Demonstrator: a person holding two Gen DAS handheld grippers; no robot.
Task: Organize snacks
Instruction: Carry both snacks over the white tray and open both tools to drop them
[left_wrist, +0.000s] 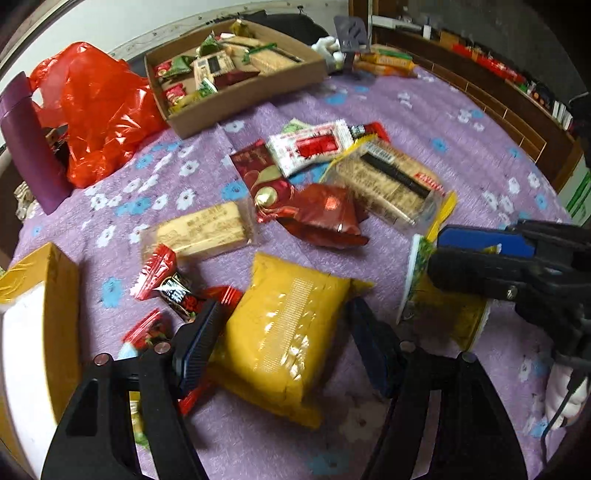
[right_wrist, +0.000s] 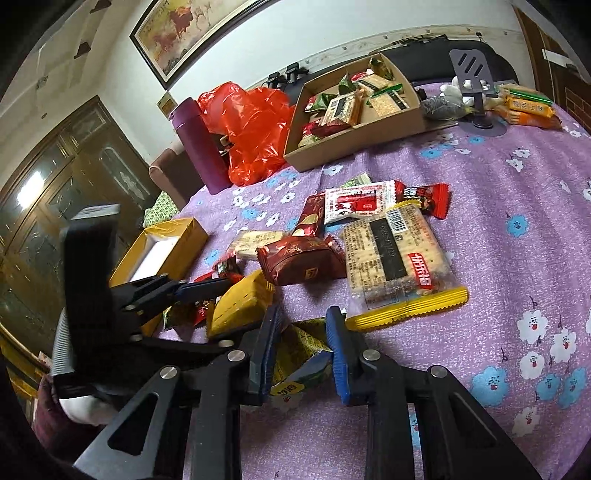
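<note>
Between the spread left tongs (left_wrist: 284, 332) lies a yellow packet (left_wrist: 284, 325), ready for pinching; right tongs (right_wrist: 301, 354) straddle a green-yellow packet (right_wrist: 299, 354), also spread.

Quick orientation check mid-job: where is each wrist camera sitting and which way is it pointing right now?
Left wrist: on the left hand-held gripper, facing the cardboard tray across the purple floral cloth; its fingers flank a yellow packet, not visibly clamped.
Right wrist: on the right hand-held gripper, facing the same way; its fingers straddle a green-yellow packet, with the left gripper at left.
Shared: tray, red plastic bag, cracker pack.
</note>
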